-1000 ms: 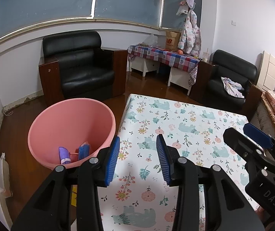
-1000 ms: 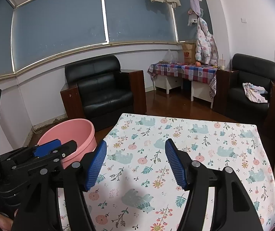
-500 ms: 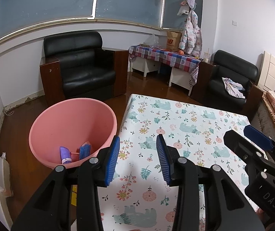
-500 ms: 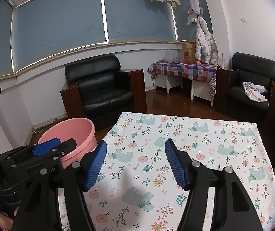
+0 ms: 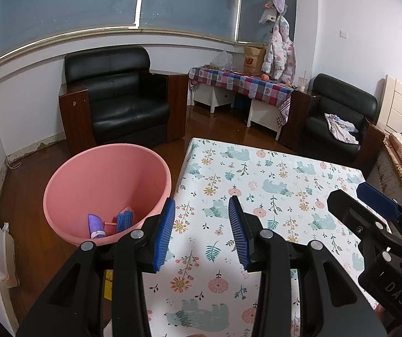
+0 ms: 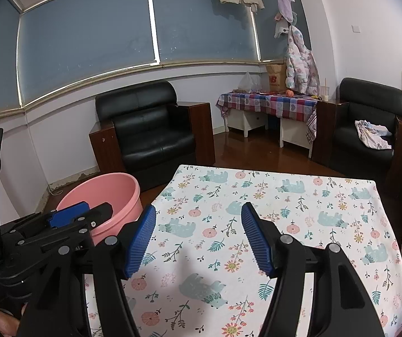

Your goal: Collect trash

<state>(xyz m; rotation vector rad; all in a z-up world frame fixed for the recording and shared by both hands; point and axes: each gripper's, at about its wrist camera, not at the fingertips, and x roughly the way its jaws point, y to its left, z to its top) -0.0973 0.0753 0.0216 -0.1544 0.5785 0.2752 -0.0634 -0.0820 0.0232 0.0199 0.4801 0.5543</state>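
Both the left gripper (image 5: 201, 230) and right gripper (image 6: 198, 238) gape empty over the table (image 5: 271, 179); trash (image 5: 111, 221) sits in the pink tub (image 5: 60, 185) (nudging it could tip it)

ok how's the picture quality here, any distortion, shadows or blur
Left wrist view: strong fisheye, the window sill bows into an arc and the corners go black; sharp, no motion blur; a soft shadow falls on the tablecloth under the left claw. Right wrist view: same bowing and dark corners, even indoor light, a soft shadow beneath the right claw.
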